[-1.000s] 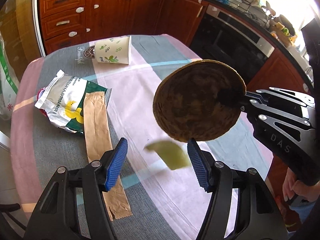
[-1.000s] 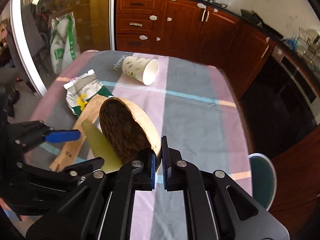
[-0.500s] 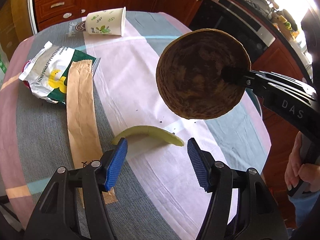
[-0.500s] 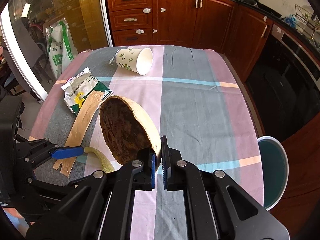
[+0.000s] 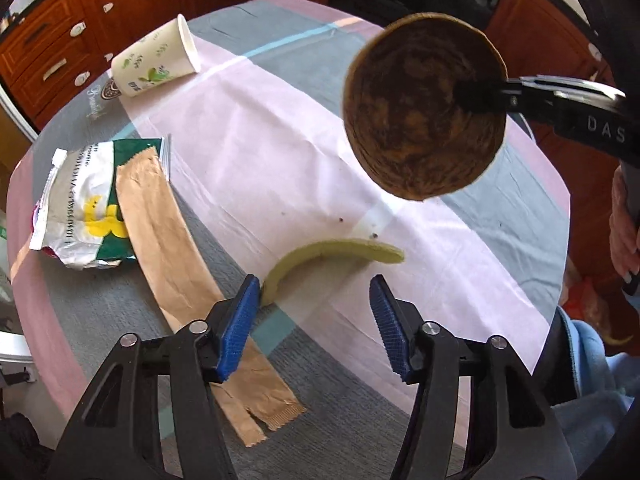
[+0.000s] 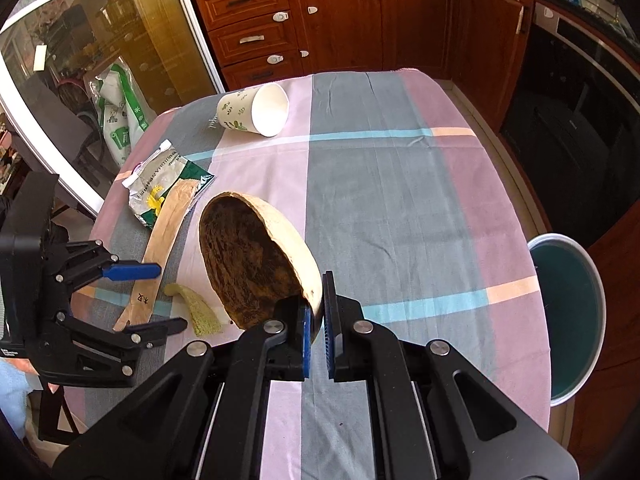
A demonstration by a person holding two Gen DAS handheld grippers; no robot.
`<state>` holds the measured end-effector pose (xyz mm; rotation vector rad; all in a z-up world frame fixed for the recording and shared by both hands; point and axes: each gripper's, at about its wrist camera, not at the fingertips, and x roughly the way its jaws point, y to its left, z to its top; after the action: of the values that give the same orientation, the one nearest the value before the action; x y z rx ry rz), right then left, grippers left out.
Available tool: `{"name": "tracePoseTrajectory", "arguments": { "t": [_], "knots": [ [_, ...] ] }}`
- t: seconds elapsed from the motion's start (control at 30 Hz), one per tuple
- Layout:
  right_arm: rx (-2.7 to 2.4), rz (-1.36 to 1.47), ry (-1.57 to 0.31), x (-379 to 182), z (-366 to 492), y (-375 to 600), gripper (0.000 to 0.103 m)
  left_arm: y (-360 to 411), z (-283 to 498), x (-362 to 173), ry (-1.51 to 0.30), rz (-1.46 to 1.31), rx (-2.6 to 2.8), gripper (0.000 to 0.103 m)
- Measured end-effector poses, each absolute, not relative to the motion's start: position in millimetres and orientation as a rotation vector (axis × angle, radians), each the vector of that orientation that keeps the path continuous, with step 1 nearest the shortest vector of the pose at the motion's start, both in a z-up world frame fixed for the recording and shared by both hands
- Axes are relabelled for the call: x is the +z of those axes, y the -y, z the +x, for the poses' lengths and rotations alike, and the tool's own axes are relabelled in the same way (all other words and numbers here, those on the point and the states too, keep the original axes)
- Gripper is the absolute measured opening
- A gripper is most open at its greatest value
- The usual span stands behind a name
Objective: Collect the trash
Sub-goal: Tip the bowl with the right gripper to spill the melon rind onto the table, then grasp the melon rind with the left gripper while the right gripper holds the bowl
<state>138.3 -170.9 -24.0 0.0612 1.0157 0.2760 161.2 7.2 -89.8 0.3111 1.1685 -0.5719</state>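
My right gripper (image 6: 316, 320) is shut on the rim of a brown coconut-shell bowl (image 6: 256, 260), held tilted above the table; the bowl also shows in the left wrist view (image 5: 424, 108). A curved yellow-green peel (image 5: 332, 254) lies on the tablecloth just ahead of my open, empty left gripper (image 5: 312, 320); its near end sits by the left fingertip (image 5: 246, 300). The peel also shows in the right wrist view (image 6: 196, 308). A brown paper sleeve (image 5: 176, 260), a crumpled snack wrapper (image 5: 76, 208) and a tipped paper cup (image 5: 156, 64) lie further left and back.
A round table with a plaid cloth (image 6: 400, 200) holds everything. A teal-lined bin (image 6: 568, 312) stands on the floor beyond the table's right edge. Wooden cabinets (image 6: 360, 20) and an oven (image 6: 580, 120) stand behind. A person's hand (image 5: 624, 224) holds the right gripper.
The peel dropped from between my left fingers onto the cloth. My left gripper has drawn back and turned, staying open. The bowl stays clamped in the right gripper.
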Motion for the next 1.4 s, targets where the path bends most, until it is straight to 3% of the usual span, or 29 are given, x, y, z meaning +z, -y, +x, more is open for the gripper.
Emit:
{"name": "tracePoseTrajectory", "arguments": {
  "t": [0.03,0.07,0.13,0.33,0.4,0.43,0.47,0.6,0.63,0.67,0.73,1.1,1.4],
  "knots": [
    [0.276,0.071,-1.015,-24.2,138.7,173.0,0.005,-2.6,156.1,-89.7,-1.161,0.327,-0.574,0.043],
    [0.275,0.083,-1.014,-24.3,138.8,175.4,0.005,-0.5,152.8,-88.9,-1.169,0.309,-0.587,0.025],
    [0.275,0.104,-1.017,-24.6,139.5,180.4,0.005,0.5,148.9,-89.1,-1.209,0.236,-0.612,0.011],
    [0.274,0.133,-1.021,-25.9,136.3,192.3,0.005,7.9,144.6,-88.6,-1.195,0.264,-0.562,0.013],
    [0.273,0.141,-1.021,-26.2,134.7,196.0,0.005,15.5,145.0,-88.2,-1.176,0.315,-0.546,0.028],
    [0.272,0.146,-1.022,-26.5,134.0,198.2,0.005,21.1,144.6,-88.5,-1.161,0.352,-0.536,0.046],
    [0.271,0.152,-1.023,-27.0,133.7,200.6,0.005,27.2,144.3,-89.5,-1.145,0.388,-0.527,0.052],
    [0.262,0.186,-1.027,-29.4,132.7,212.2,0.005,51.0,145.5,-98.2,-1.135,0.476,-0.540,0.052],
    [0.257,0.191,-1.027,-29.9,132.5,215.1,0.005,53.7,143.2,-96.7,-1.122,0.481,-0.539,0.049],
    [0.253,0.197,-1.027,-30.8,132.1,217.1,0.005,55.9,143.7,-95.9,-1.131,0.476,-0.544,0.028],
    [0.247,0.213,-1.025,-32.1,132.0,222.4,0.005,55.2,144.8,-90.7,-1.150,0.440,-0.541,0.008],
    [0.240,0.334,-0.985,-33.6,121.1,269.8,0.005,44.1,148.1,-19.6,-1.081,0.283,-0.428,0.007],
    [0.115,0.448,-0.916,-27.0,99.8,362.1,0.005,167.3,161.9,-24.5,-1.088,0.295,-0.574,0.007]
  ]
}}
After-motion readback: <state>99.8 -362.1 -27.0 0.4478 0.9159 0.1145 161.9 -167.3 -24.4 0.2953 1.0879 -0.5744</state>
